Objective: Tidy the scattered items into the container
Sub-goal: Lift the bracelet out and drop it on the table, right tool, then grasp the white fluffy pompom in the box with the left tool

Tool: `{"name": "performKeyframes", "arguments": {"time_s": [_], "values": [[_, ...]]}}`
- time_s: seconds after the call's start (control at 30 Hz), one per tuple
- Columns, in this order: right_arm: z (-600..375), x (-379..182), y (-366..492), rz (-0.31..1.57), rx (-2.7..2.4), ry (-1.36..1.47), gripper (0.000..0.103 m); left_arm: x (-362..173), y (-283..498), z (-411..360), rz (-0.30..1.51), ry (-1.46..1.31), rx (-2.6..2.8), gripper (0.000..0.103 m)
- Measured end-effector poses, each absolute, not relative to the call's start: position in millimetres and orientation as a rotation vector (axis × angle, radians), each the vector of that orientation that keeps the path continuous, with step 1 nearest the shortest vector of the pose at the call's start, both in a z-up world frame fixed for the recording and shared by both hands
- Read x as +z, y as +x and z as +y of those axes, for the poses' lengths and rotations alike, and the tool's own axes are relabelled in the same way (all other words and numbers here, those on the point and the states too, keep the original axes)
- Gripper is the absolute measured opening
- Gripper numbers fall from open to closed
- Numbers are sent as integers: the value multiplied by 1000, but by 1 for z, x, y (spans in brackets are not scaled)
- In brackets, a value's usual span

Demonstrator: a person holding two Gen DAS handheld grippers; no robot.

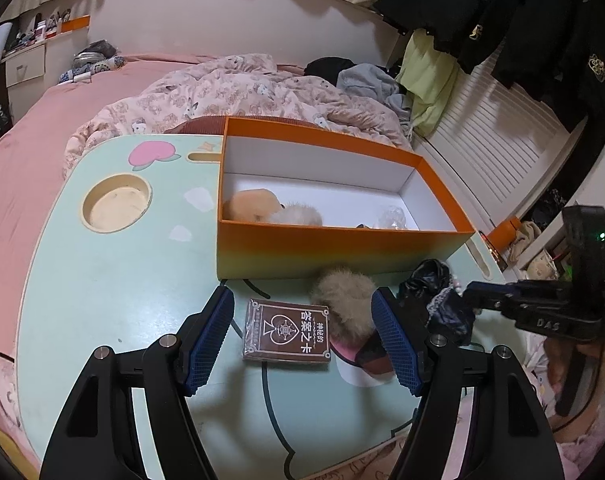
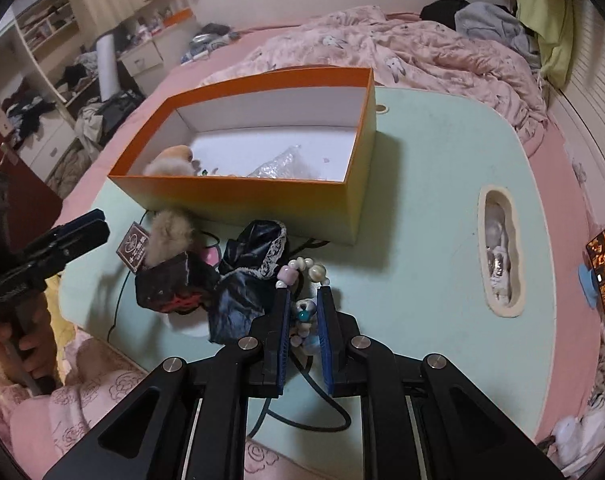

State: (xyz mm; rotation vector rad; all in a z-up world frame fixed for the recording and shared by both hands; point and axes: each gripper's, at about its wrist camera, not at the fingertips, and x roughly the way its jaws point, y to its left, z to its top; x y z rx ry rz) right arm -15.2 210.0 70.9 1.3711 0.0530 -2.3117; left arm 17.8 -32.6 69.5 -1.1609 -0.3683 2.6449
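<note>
My right gripper (image 2: 302, 312) is clamped on a beaded bracelet (image 2: 304, 270): pale and lilac beads loop out just past my fingertips, and a teal bead and a small charm sit pinched between the blue pads. It hangs over the mint-green lap table (image 2: 430, 184), just off its surface as far as I can tell.

Ahead of that gripper and a little to its left stands the orange box (image 2: 262, 200), open, with a tan plush toy (image 2: 174, 156) and a crinkled clear bag (image 2: 282, 164) already inside on its white floor. Just to the left of my right fingertips lies a black lace-trimmed cloth (image 2: 254, 256), touching a dark little box with red marks (image 2: 170, 284); a grey fur pom-pom (image 2: 168, 236) sits on top of that box, nearer the orange wall.

My left gripper (image 1: 302, 332) is spread wide and holds nothing. Between its blue pads, on the table below, lies a brown card deck (image 1: 286, 330). The pom-pom (image 1: 344, 296) sits just inside the right pad, and the box wall rises straight ahead of the fingertips. To its right, my right gripper (image 1: 468, 292) shows from the side, its jaws together beside the black cloth (image 1: 430, 276).
</note>
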Motion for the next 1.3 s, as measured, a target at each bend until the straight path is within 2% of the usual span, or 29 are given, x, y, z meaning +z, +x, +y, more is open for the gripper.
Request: {"name": "performKeyframes", "arguments": {"time_s": [0.13,0.3,0.5,0.73,0.83,0.87,0.9,0.93,1.0,1.13,1.3], "values": [[215,72,-12,3,-2327,1335,16,72,18,-33,-376,-1152,2649,71],[225,89,-7,-123,-2394,1191,43,72,17,-33,-376,-1158,2651,71],[220,112,9,-249,-2336,1032,51,77,17,-36,-388,-1152,2655,71],[205,114,12,-237,-2312,1018,52,118,-2,-47,-394,-1128,2615,71],[204,110,11,-257,-2302,1033,52,128,-29,-43,-301,-1267,2627,71],[205,109,10,-262,-2302,1035,52,127,-39,-40,-255,-1307,2624,71],[206,107,10,-270,-2301,1039,52,125,-48,-37,-230,-1341,2613,67],[208,106,8,-279,-2296,1042,52,120,-58,-33,-206,-1394,2590,59],[209,104,8,-292,-2293,1045,52,108,-75,-22,-162,-1494,2519,53],[215,103,9,-300,-2297,1038,52,87,-95,0,-79,-1636,2389,53],[218,102,8,-317,-2292,1034,52,75,-118,8,-125,-1756,2280,53]]}}
